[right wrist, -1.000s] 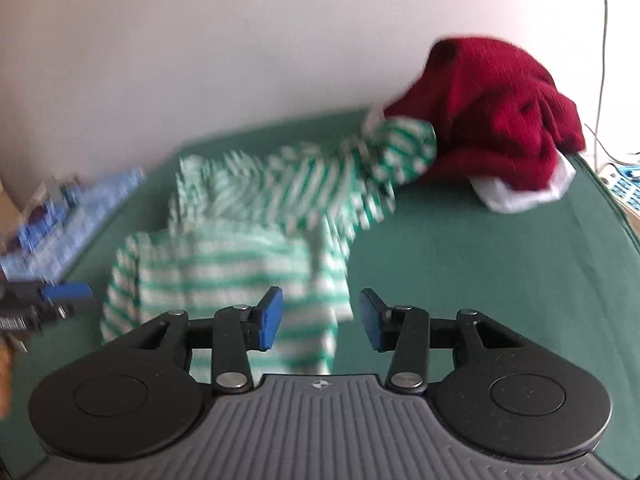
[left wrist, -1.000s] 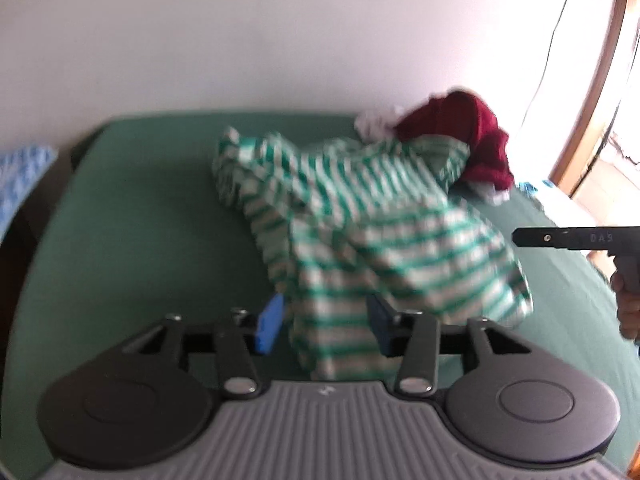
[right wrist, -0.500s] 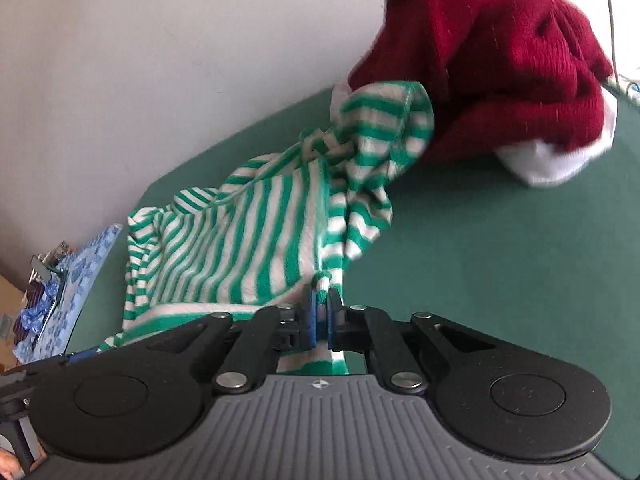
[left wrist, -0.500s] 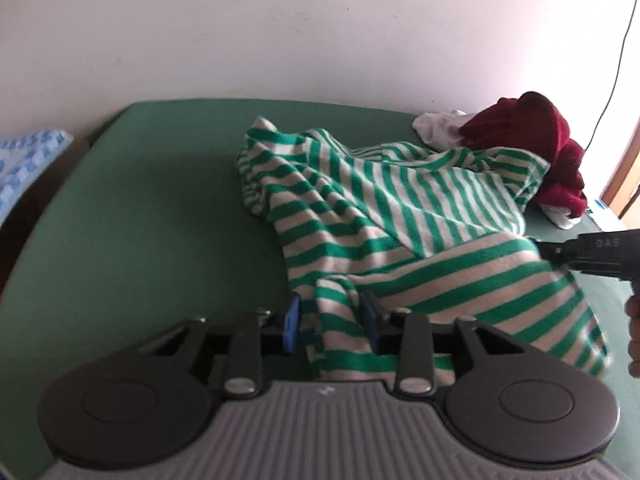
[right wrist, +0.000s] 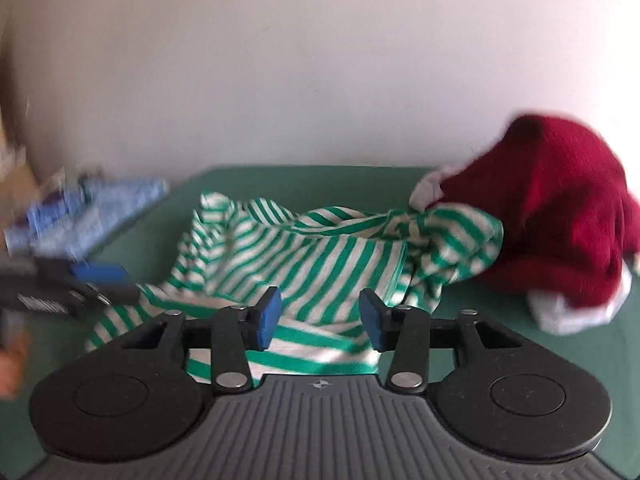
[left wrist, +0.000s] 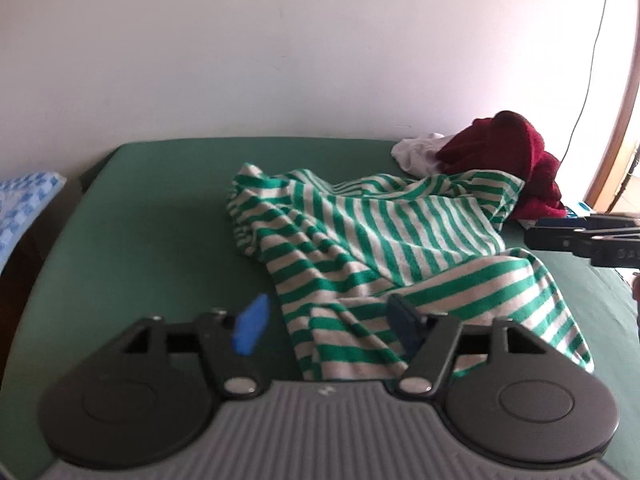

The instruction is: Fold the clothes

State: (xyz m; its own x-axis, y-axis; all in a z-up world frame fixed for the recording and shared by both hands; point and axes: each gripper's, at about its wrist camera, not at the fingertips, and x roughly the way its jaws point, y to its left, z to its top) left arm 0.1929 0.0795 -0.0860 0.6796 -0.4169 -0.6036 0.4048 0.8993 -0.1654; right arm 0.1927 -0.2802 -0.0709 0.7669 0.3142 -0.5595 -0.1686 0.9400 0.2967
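Observation:
A green-and-white striped garment [left wrist: 372, 248] [right wrist: 320, 260] lies crumpled on the green surface [left wrist: 152, 232]. My left gripper [left wrist: 328, 326] is open above the garment's near hem, and cloth lies between its blue pads without being clamped. My right gripper [right wrist: 320, 316] is open too, just above the near edge of the same garment. The right gripper's tip [left wrist: 576, 236] also shows at the right border of the left wrist view. In the right wrist view the left gripper's tip [right wrist: 96, 276] appears at the left.
A dark red garment [left wrist: 508, 152] [right wrist: 560, 208] is heaped over white cloth [left wrist: 416, 152] at the far right, touching the striped one. Blue patterned fabric [left wrist: 24, 200] [right wrist: 88, 208] lies off the left edge. A white wall stands behind. A cable [left wrist: 588, 60] hangs at right.
Half a second ago both grippers were shut on the striped garment; now both have opened and let it go. The garment has settled on the surface, and the right gripper has pulled back.

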